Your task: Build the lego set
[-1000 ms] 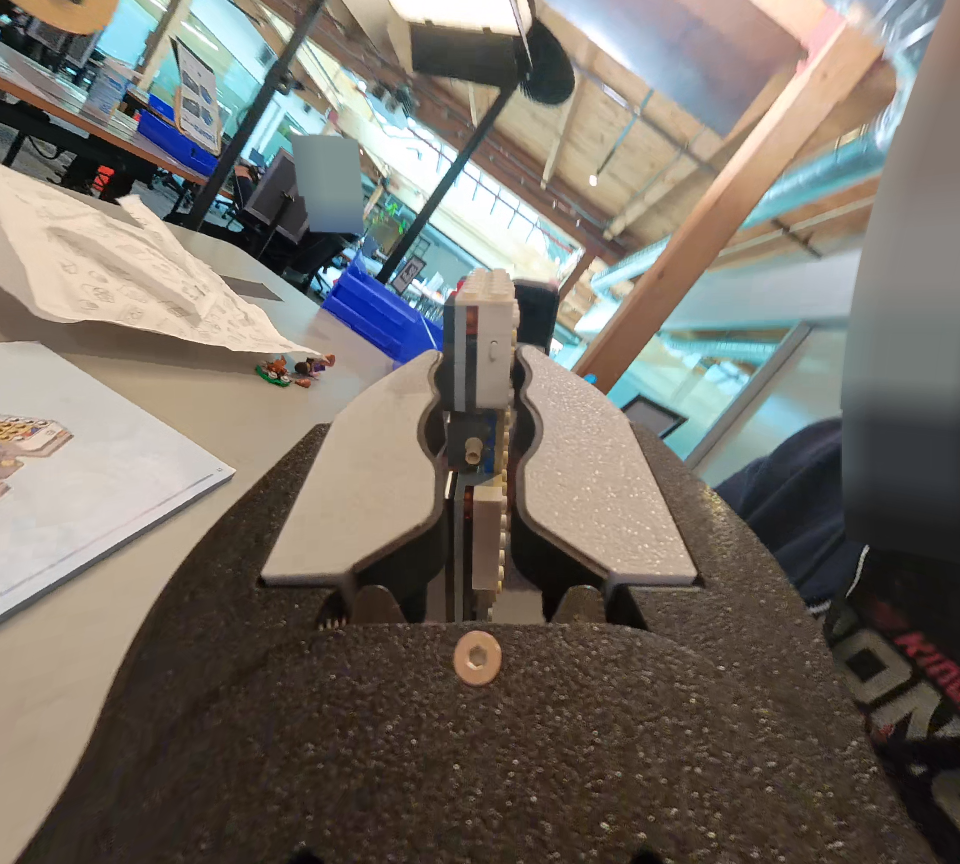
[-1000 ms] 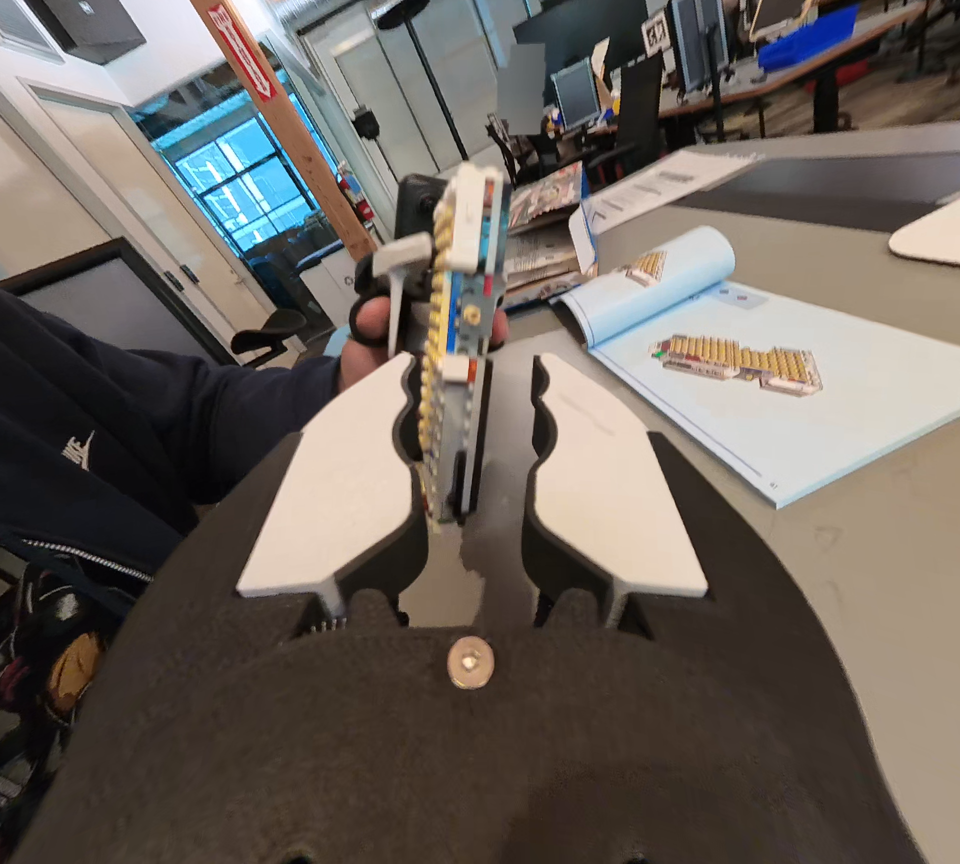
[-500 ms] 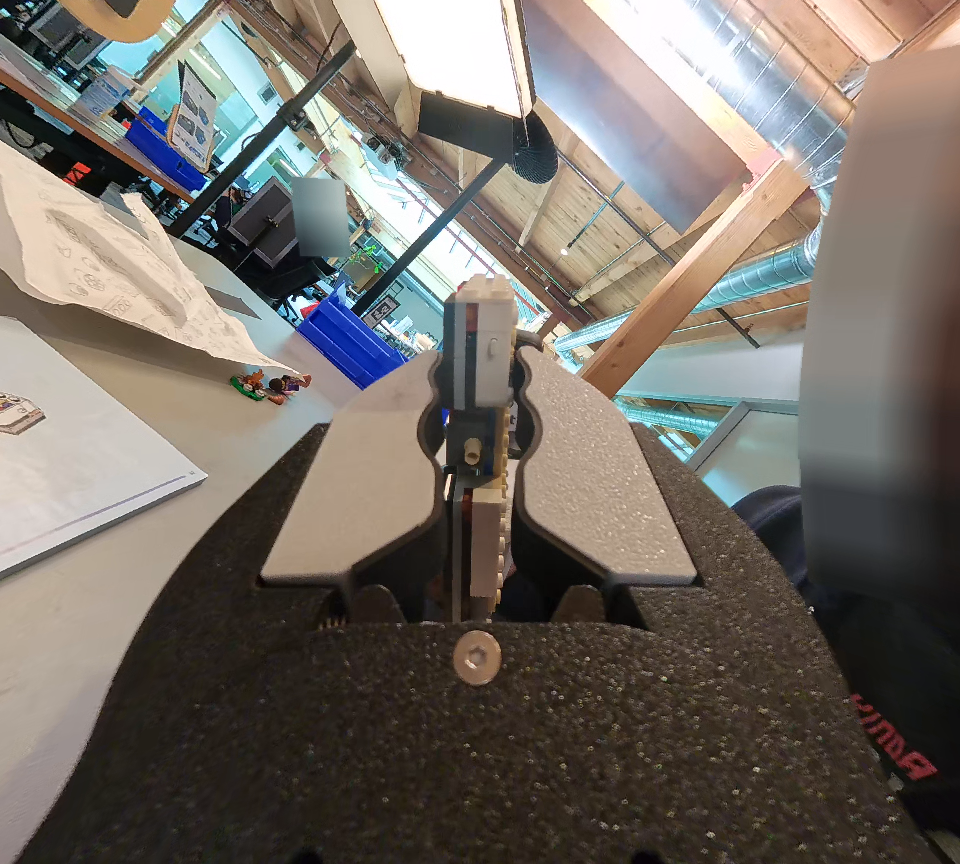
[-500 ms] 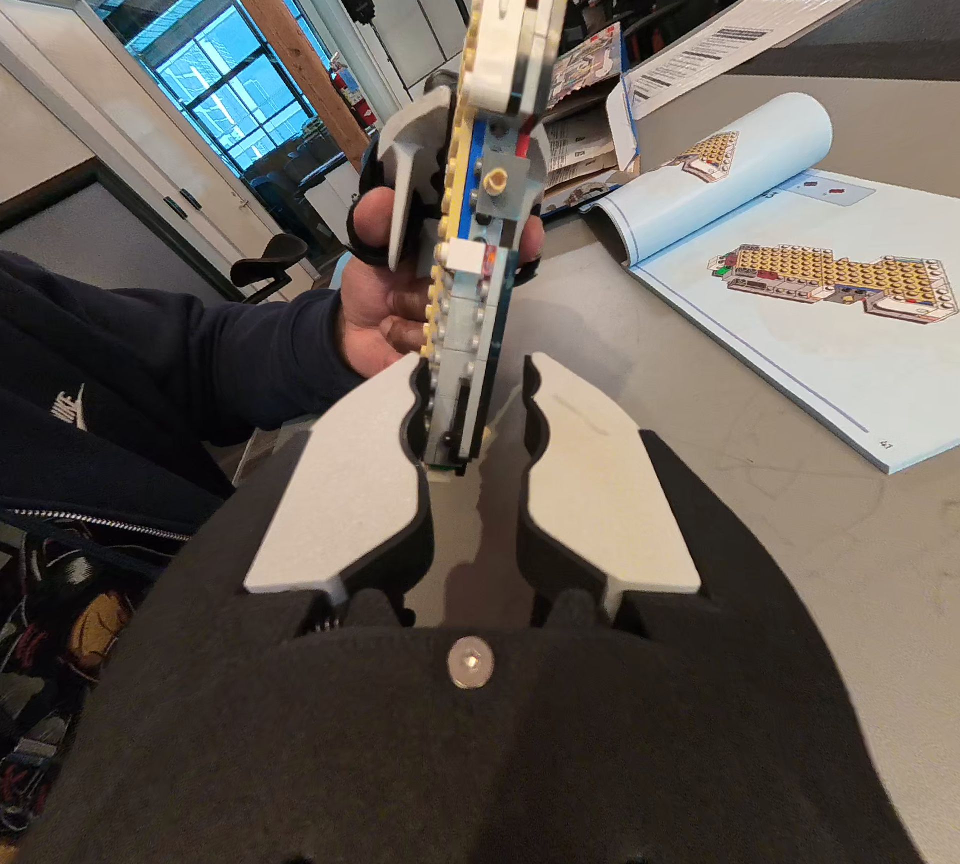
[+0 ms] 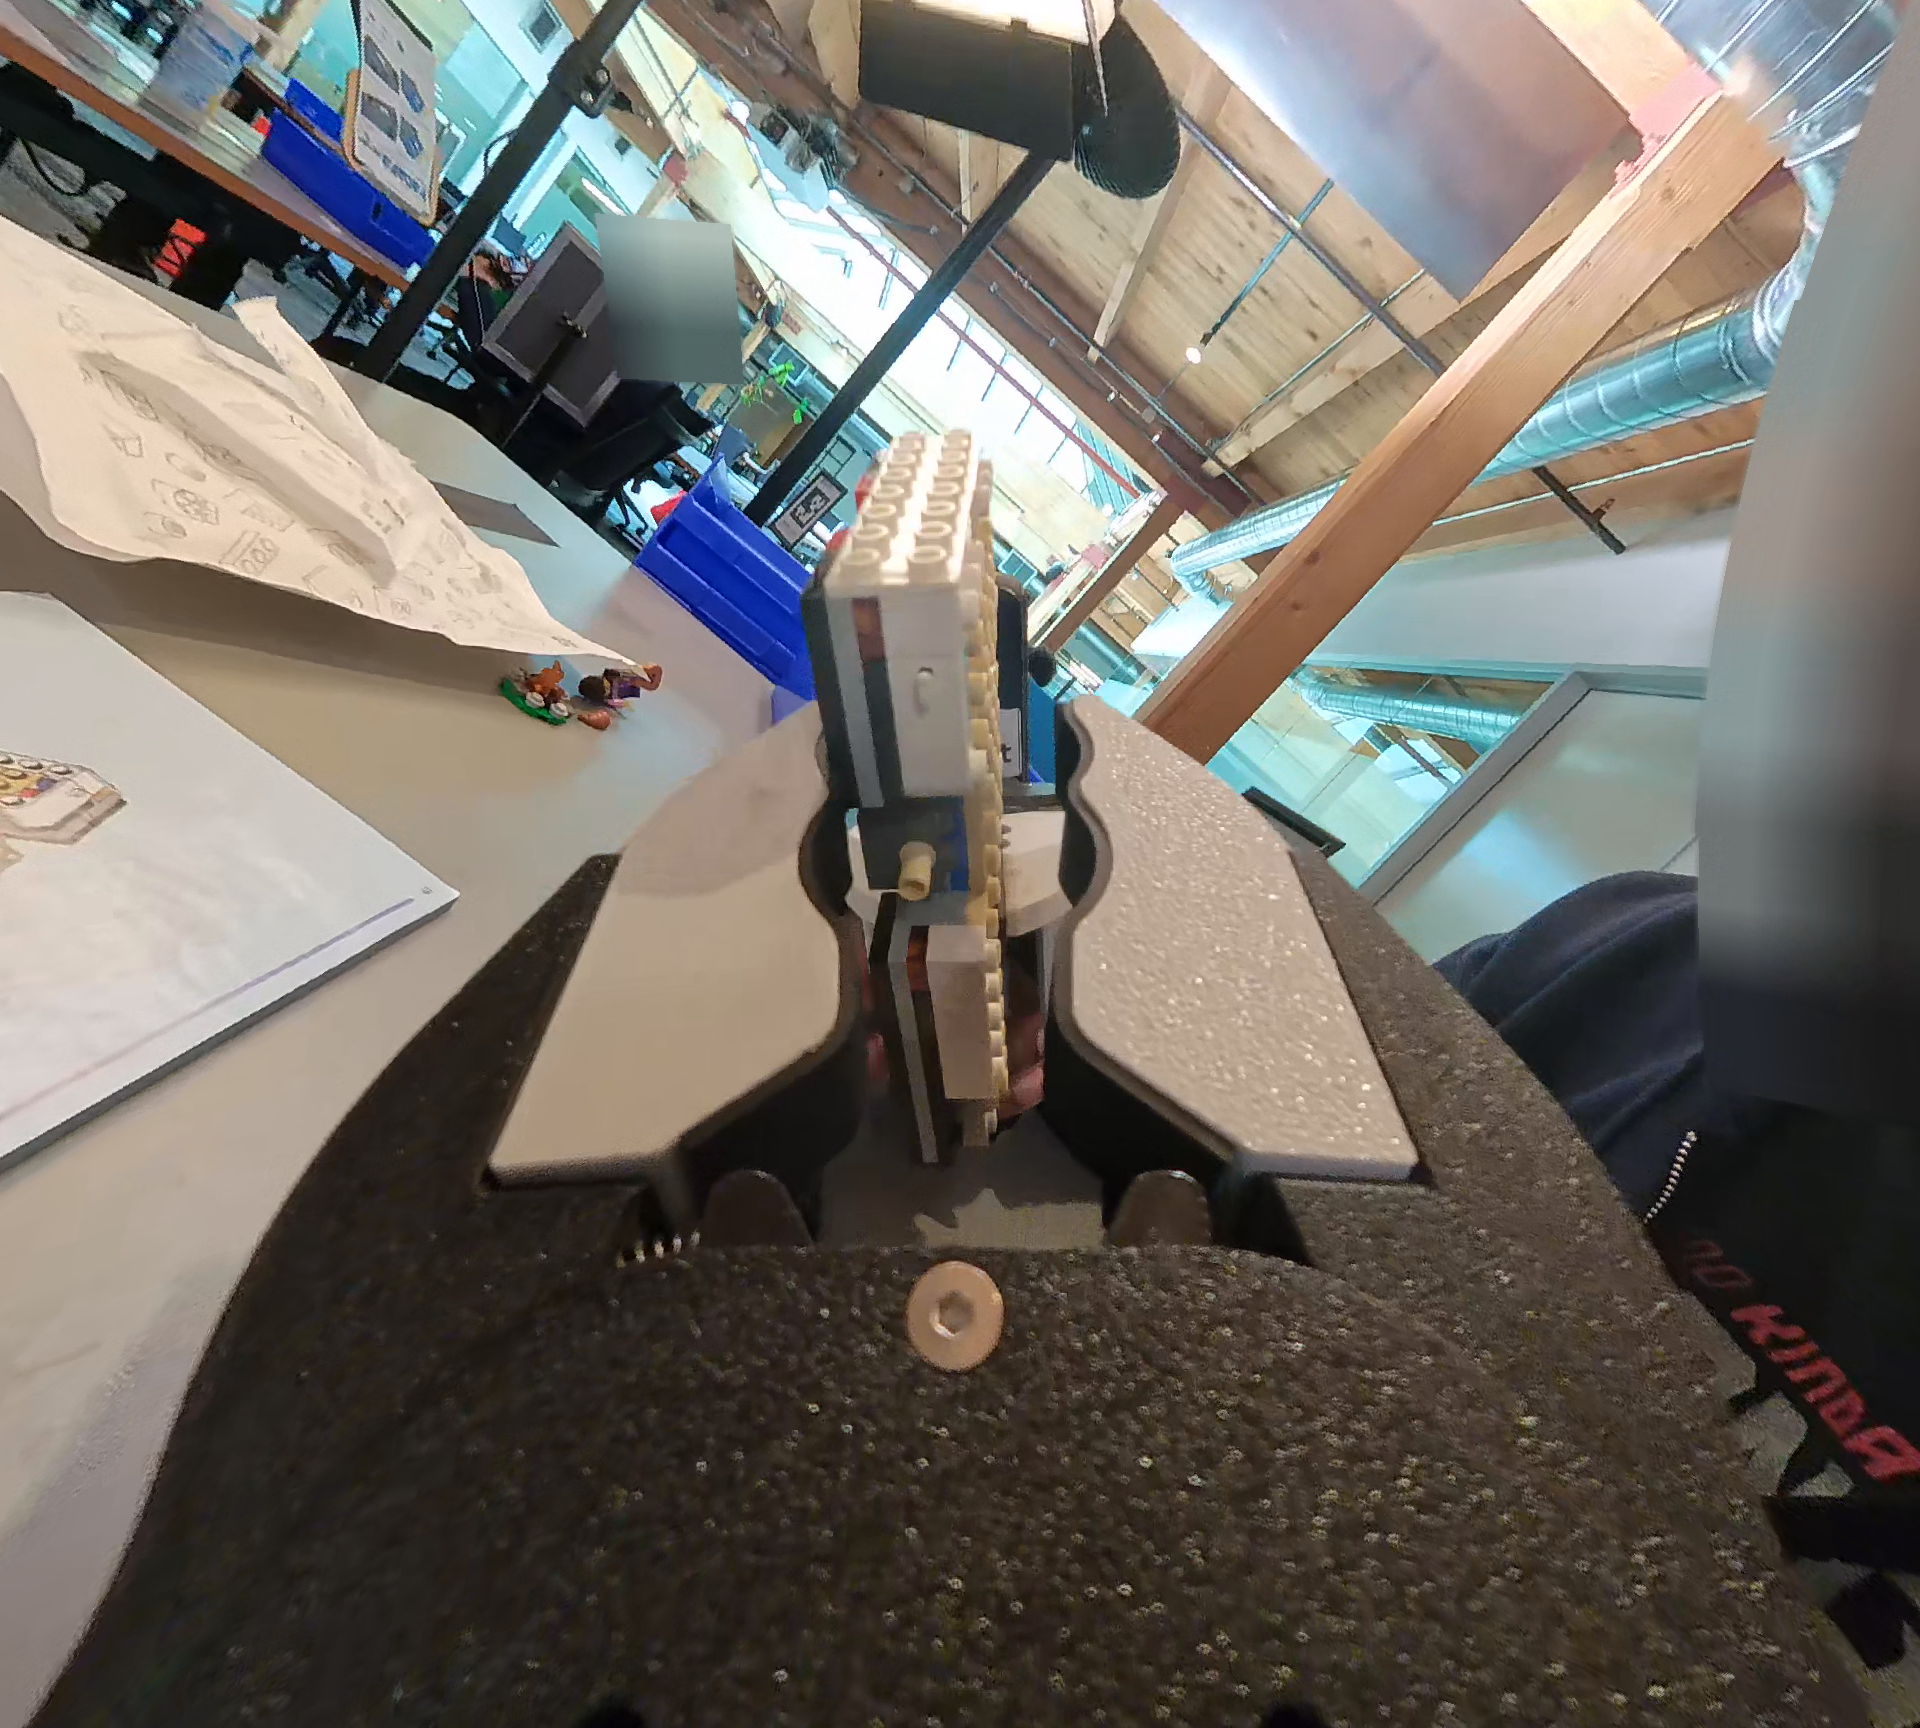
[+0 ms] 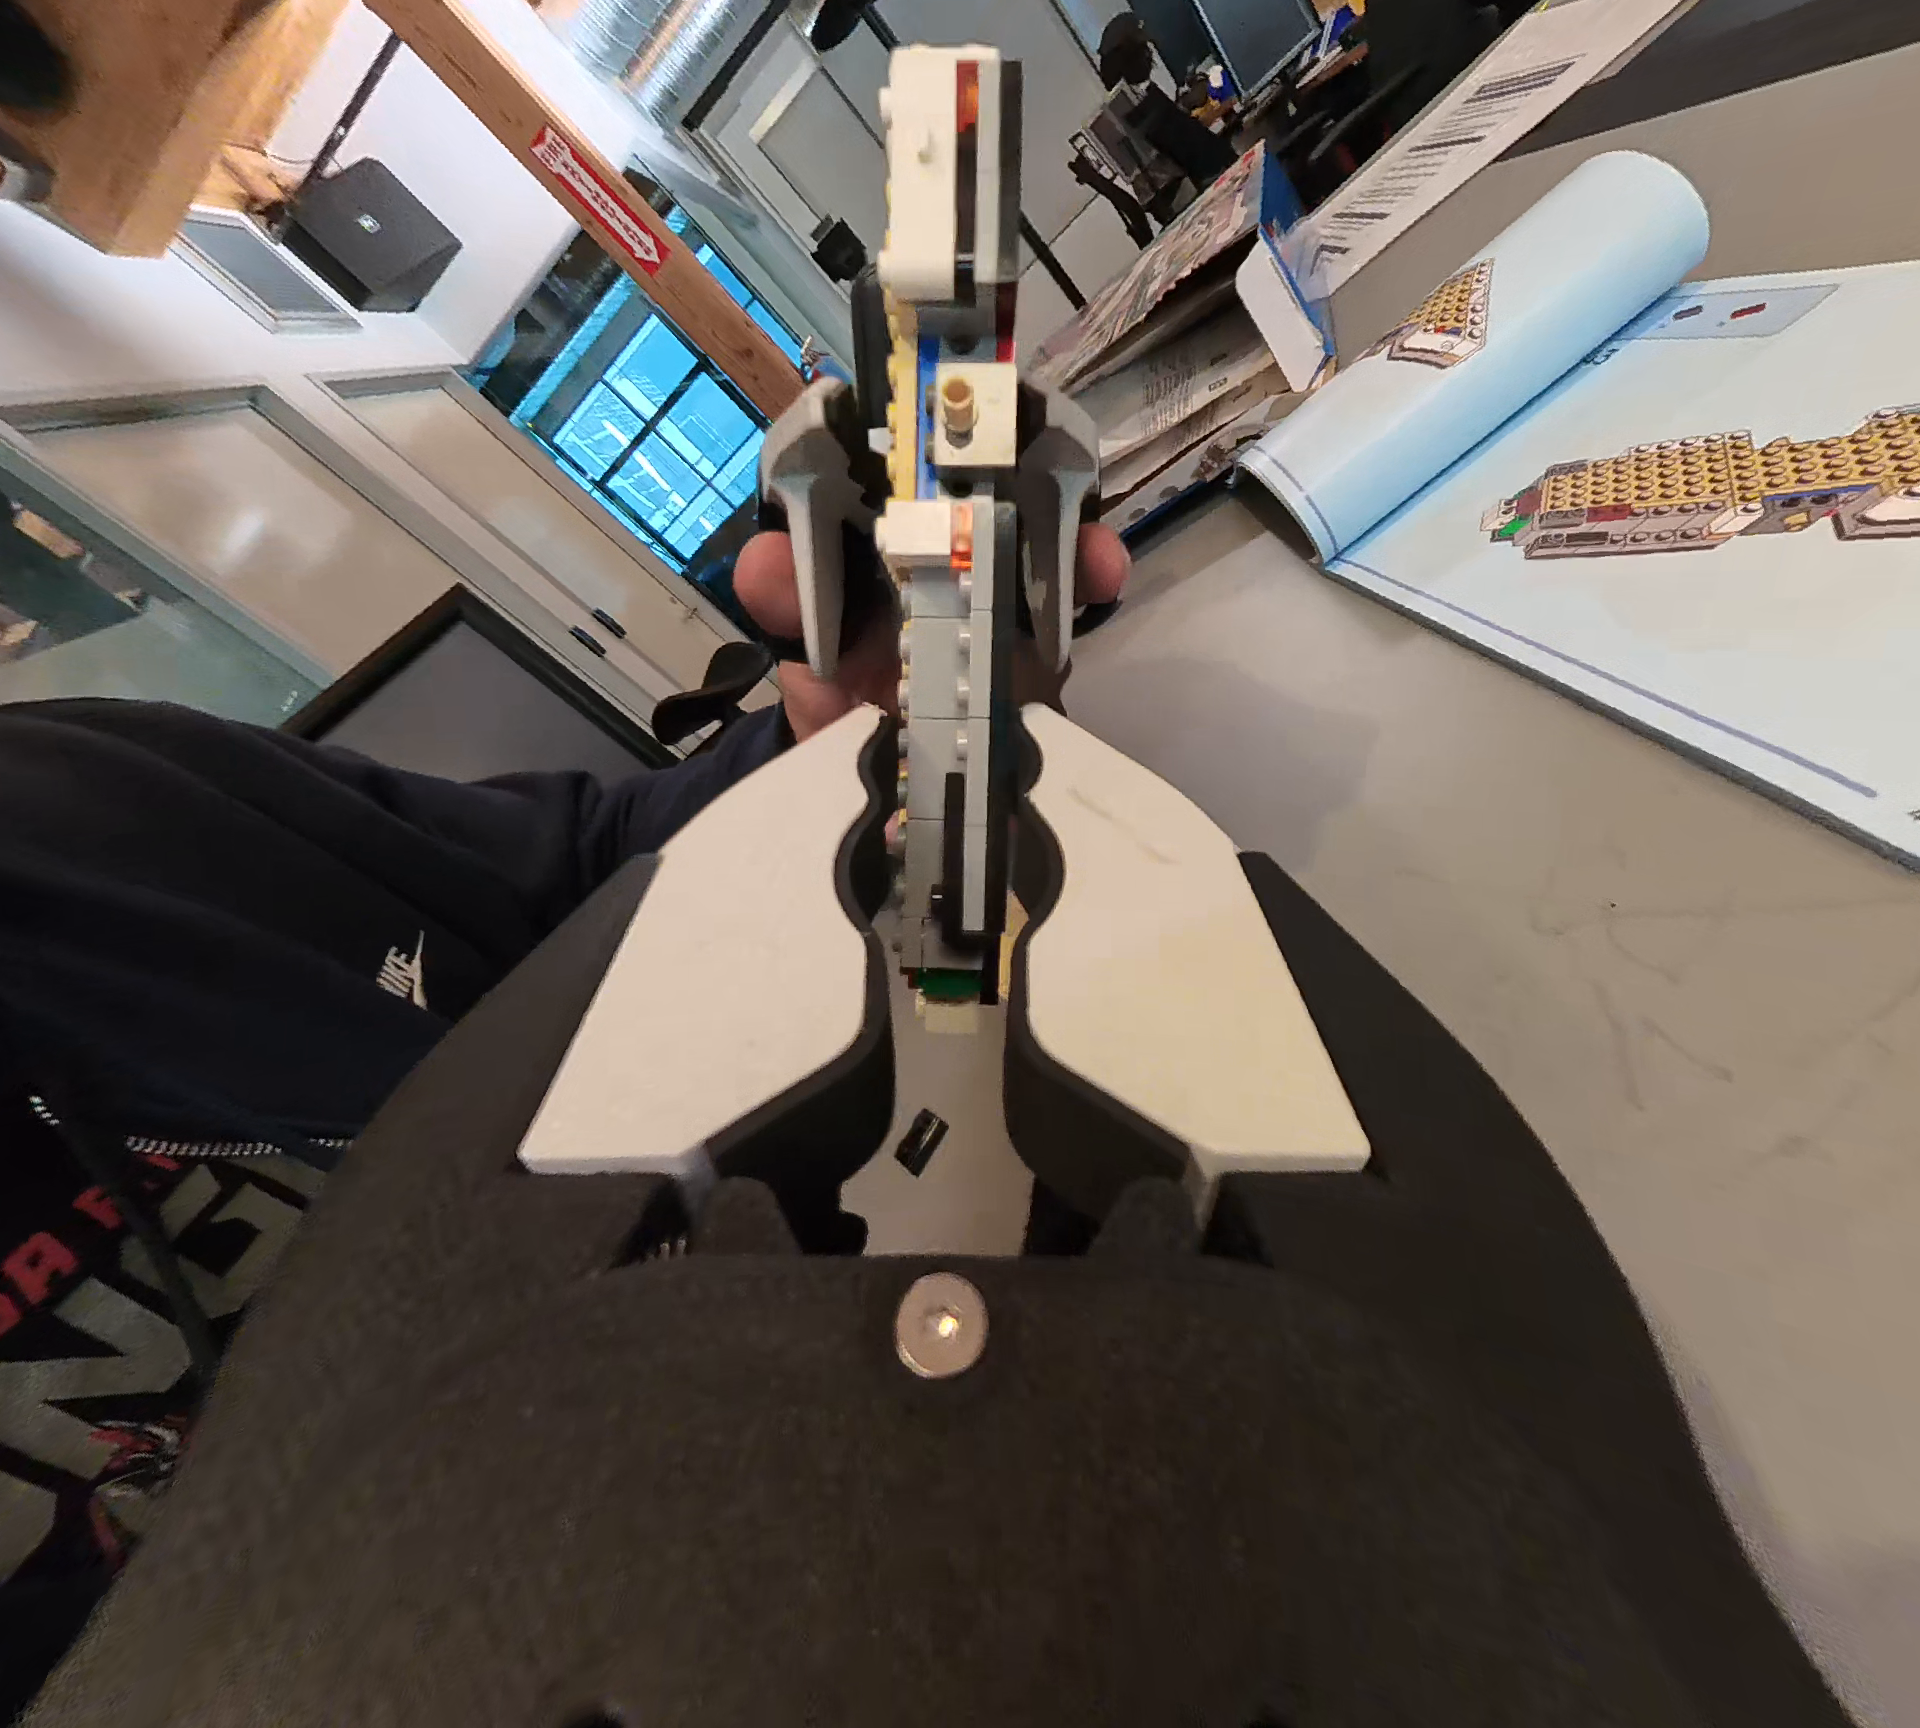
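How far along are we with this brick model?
Done: the brick model is a long multi-layer slab. In hand: right gripper clamps its near end; left gripper stands open around it. Left: small figures lie loose on the table near the open booklet.

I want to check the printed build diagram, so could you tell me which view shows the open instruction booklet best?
The right wrist view: the open instruction booklet shows its curled page and brick diagram. The left wrist view catches only its corner at the edge.
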### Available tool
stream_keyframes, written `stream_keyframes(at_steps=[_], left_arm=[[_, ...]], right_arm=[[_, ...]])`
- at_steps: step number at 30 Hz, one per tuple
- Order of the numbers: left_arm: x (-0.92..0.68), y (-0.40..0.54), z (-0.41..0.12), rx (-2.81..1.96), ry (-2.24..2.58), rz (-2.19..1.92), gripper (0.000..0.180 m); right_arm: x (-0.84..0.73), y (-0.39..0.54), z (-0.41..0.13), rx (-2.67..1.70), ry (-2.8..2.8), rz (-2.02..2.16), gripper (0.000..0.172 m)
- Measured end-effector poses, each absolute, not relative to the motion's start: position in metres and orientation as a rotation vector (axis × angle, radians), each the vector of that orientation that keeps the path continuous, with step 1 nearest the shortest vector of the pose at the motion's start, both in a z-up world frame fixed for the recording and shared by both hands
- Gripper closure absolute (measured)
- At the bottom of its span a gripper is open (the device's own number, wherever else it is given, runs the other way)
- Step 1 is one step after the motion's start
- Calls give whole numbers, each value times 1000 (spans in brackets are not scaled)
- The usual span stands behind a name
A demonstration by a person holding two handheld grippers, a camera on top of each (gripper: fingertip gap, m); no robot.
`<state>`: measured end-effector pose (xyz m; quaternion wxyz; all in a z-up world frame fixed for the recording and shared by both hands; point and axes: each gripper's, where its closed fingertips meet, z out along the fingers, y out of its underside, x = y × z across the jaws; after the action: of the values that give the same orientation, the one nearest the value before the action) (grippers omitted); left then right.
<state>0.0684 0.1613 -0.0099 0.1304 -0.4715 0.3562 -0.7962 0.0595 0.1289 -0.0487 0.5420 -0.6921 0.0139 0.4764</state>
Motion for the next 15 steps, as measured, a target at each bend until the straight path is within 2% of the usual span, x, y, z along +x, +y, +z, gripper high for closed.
stream_keyframes(at_steps=[5,10,15], left_arm=[[71,161,-16,-1423,1043,-2295,146],[69,162,-18,-1436,1024,-2321,157],[66,183,-15,-1458,907,-2287,157]], right_arm=[[62,130,-50,-1642,47,1121,152],[64,134,-50,-1651,32,1043,152],[78,139,-45,-1660,-23,768,140]])
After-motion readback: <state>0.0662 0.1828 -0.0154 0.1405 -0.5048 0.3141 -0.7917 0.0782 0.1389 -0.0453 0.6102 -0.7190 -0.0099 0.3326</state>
